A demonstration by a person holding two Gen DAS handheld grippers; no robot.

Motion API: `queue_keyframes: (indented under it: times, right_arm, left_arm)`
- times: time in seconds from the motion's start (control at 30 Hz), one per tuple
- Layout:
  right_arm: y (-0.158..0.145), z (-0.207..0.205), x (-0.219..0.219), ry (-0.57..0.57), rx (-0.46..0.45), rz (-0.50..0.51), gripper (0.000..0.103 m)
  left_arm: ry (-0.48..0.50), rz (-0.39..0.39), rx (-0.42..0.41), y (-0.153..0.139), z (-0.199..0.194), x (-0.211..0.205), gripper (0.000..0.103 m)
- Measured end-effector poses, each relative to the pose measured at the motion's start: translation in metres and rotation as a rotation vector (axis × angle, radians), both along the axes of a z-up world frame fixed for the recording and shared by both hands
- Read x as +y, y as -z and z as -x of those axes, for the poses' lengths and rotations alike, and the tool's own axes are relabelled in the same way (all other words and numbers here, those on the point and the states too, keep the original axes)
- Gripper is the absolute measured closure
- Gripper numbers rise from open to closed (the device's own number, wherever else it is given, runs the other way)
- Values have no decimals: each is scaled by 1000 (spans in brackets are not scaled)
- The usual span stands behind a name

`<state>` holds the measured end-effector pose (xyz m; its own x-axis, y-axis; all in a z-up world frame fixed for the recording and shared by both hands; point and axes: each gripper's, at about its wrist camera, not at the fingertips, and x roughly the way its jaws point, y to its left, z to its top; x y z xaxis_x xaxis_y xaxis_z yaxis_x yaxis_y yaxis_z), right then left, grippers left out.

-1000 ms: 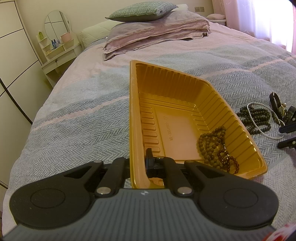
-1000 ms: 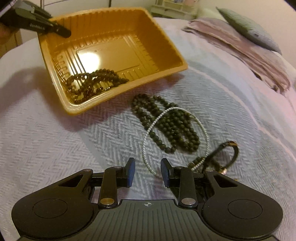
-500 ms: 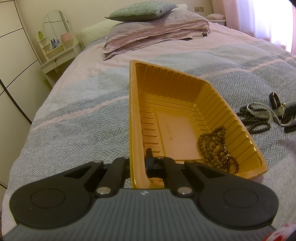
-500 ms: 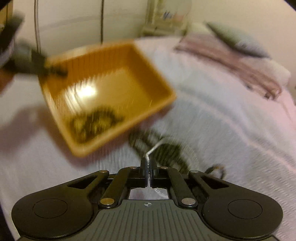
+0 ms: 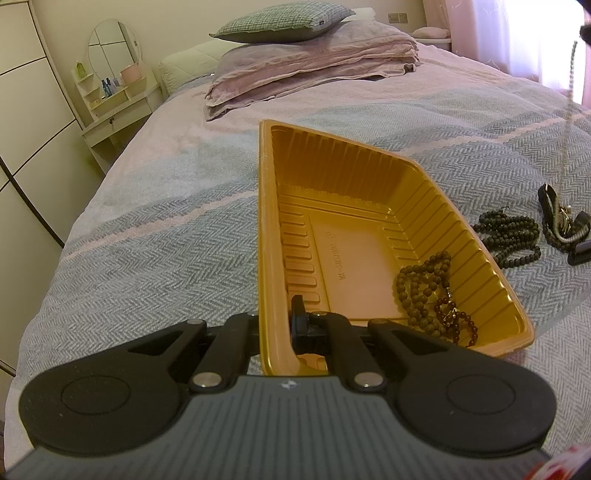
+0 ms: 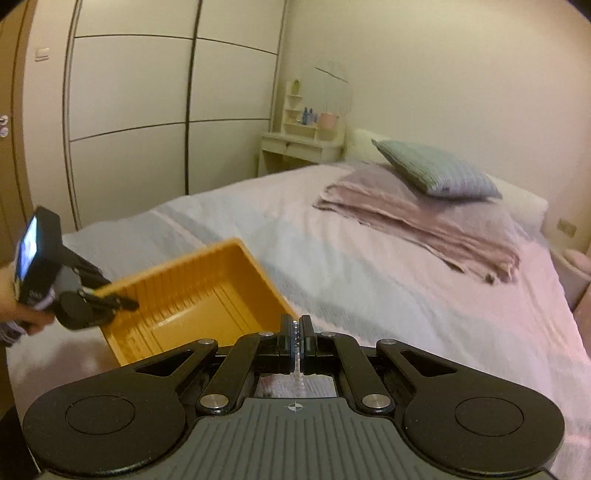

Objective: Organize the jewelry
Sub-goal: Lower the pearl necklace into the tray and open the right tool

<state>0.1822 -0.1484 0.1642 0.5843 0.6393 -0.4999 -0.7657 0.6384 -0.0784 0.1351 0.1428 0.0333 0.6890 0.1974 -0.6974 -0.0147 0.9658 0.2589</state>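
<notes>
My left tongs pinch the tray rim on the bed, my right tongs pinch the pearl strand lifted high, so next I judge it needs swinging over the tray before letting go.

We are counting one orange tray, one brown bead strand lying in it, one dark bead strand on the bedspread, one pearl strand hanging from the right gripper, one folded blanket, and one pillow.
</notes>
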Motion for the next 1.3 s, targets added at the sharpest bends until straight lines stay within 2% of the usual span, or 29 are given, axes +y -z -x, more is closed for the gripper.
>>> queue_keyframes:
  times: [0.2, 0.5, 0.63, 0.83, 1.0, 1.1, 1.3]
  right_arm:
    - [-14, 4, 36, -93, -2, -17, 101]
    - [-11, 15, 105, -243, 6, -2, 101]
    - [7, 11, 129, -269, 42, 19, 101]
    - [46, -5, 150, -244, 78, 82, 101]
    - [77, -19, 159, -250, 189, 115, 101]
    - [86, -25, 158, -259, 246, 109, 101]
    - [92, -28, 157, -248, 258, 115, 101]
  left_arm:
    - [0, 1, 1, 0, 0, 1, 99]
    - [0, 6, -1, 0, 0, 3, 99]
    - [-1, 8, -1, 0, 0, 2, 99]
    - [-1, 10, -1, 0, 0, 2, 99]
    - [0, 9, -3, 0, 0, 1, 99]
    - [0, 9, -2, 0, -1, 2, 100]
    - [-1, 10, -2, 0, -1, 2, 100]
